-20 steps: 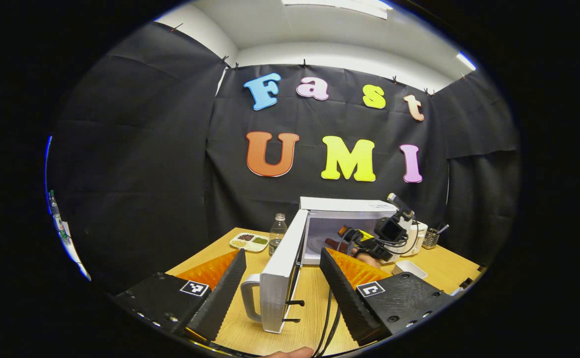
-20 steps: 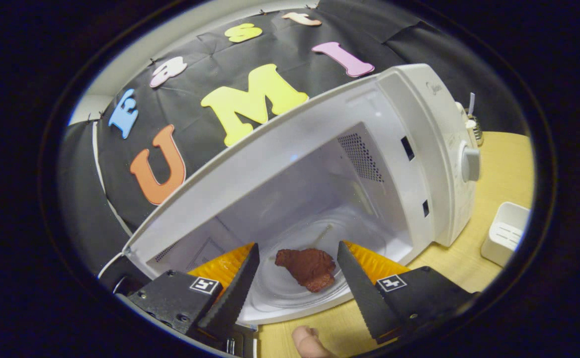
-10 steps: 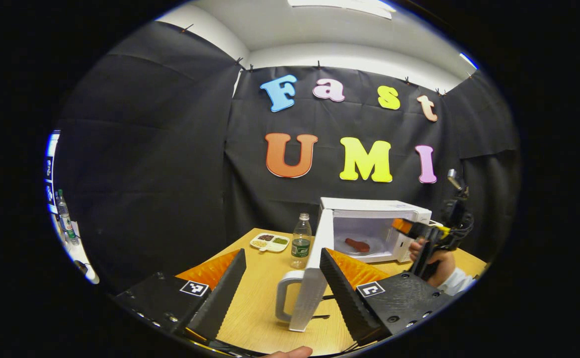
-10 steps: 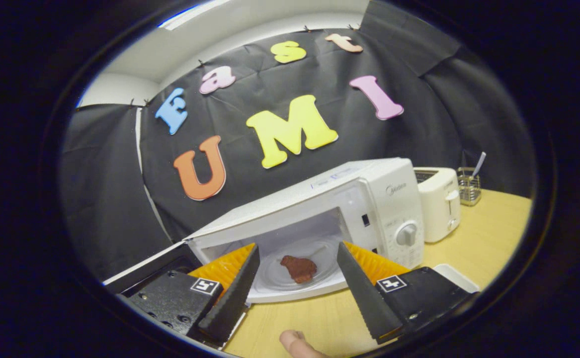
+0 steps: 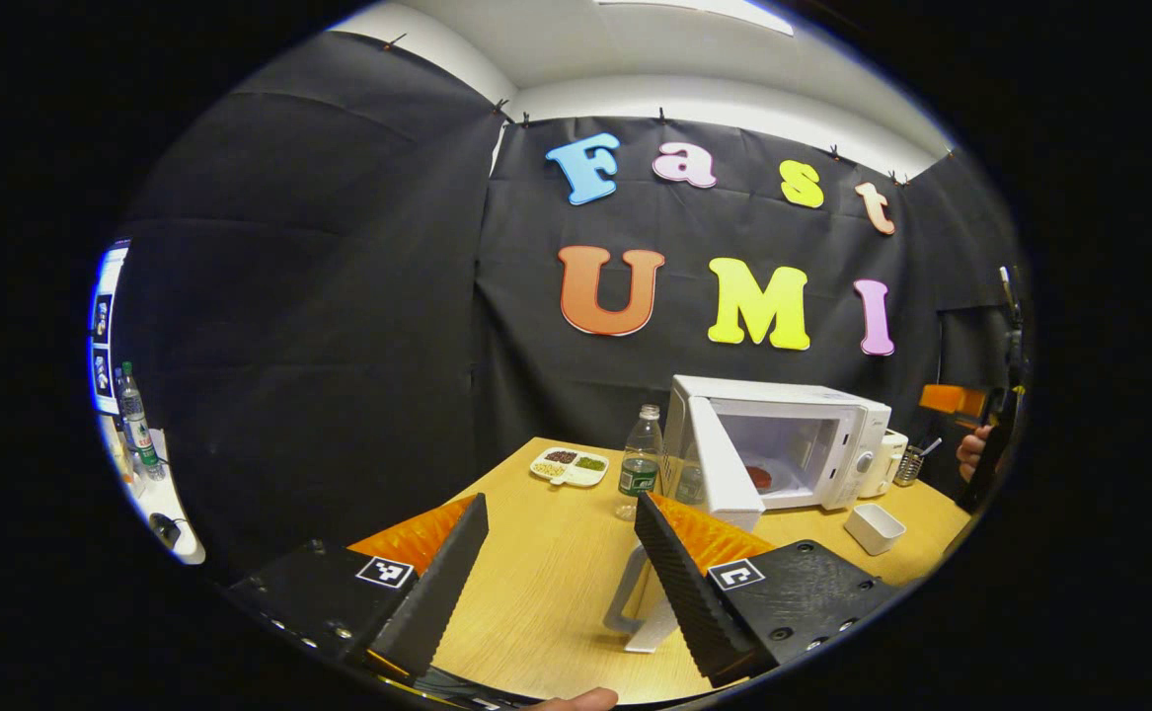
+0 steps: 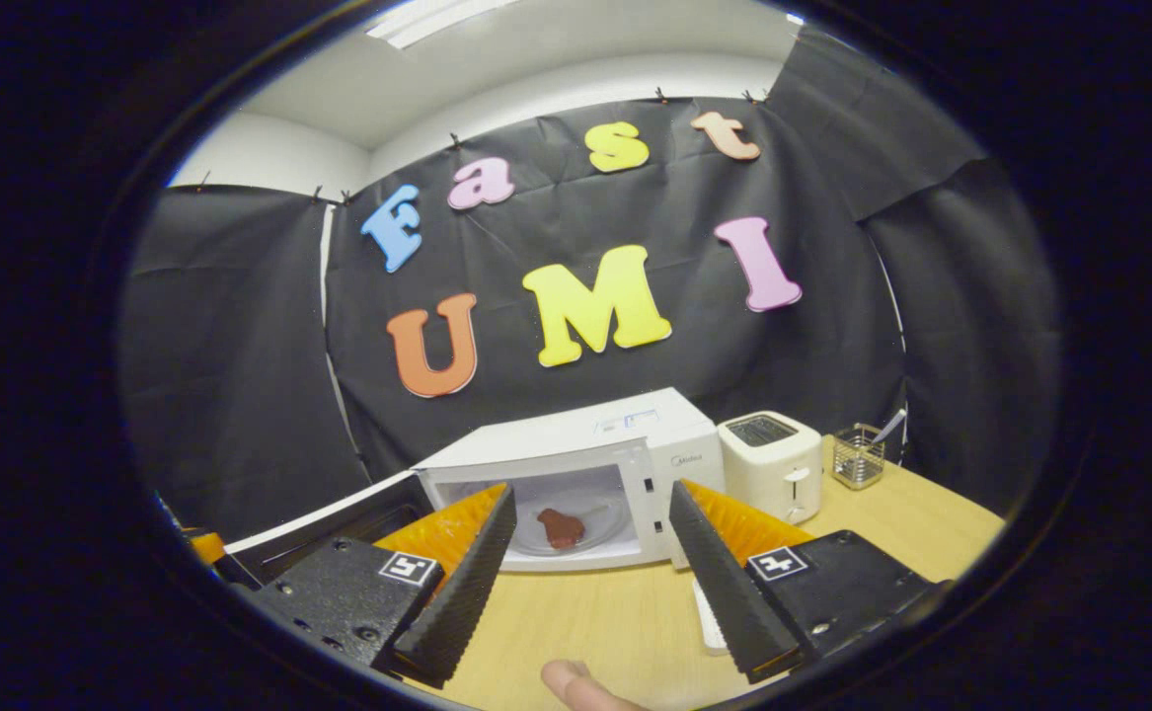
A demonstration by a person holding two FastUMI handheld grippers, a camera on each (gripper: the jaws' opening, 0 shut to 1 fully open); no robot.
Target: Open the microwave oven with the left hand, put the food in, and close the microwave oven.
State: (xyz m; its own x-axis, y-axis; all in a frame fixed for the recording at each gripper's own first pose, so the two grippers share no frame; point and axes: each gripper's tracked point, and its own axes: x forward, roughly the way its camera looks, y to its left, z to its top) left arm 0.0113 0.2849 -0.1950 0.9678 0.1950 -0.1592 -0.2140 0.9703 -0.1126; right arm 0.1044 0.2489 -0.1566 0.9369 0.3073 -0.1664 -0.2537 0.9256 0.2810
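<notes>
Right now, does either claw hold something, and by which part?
Nothing is held. The left claw is open near the door handle without gripping it. The right claw is open and empty; the food lies inside the microwave.

The left gripper is seen in the left gripper view with its two fingers spread wide apart and nothing held between them; it is aimed forward and roughly level. A fingertip of the holding hand is glimpsed at the bottom edge of that view. Far off at the right edge of the same view, the other hand is seen raised and wrapped around its tool.

In the right gripper view, the right gripper is likewise held with its fingers parted wide and empty, pointed forward and tilted slightly. A fingertip of its holding hand is shown at the bottom.
</notes>
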